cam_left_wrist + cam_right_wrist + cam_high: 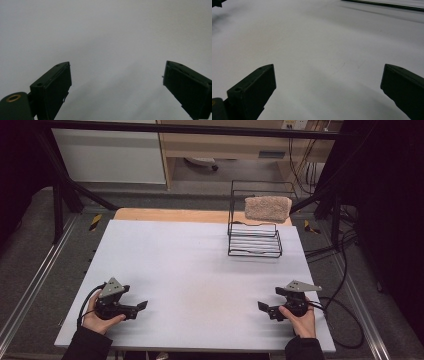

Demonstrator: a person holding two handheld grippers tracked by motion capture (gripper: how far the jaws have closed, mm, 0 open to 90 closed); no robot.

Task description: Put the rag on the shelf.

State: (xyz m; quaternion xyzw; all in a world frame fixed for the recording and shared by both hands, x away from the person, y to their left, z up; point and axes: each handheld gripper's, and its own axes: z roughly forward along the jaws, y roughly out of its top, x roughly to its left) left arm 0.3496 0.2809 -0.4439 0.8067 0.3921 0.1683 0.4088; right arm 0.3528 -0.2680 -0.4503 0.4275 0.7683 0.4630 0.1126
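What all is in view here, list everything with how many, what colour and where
table: one, white top, centre of the high view
wire rack: one, black, far right part of the table
towel: one, beige-pink, draped over the rack's upper rail
wooden board: one, tan, along the table's far edge
cabinet: one, white, on the floor beyond the table
left gripper: one, black, near left of the table, open, holding nothing
right gripper: one, black, near right of the table, open, holding nothing
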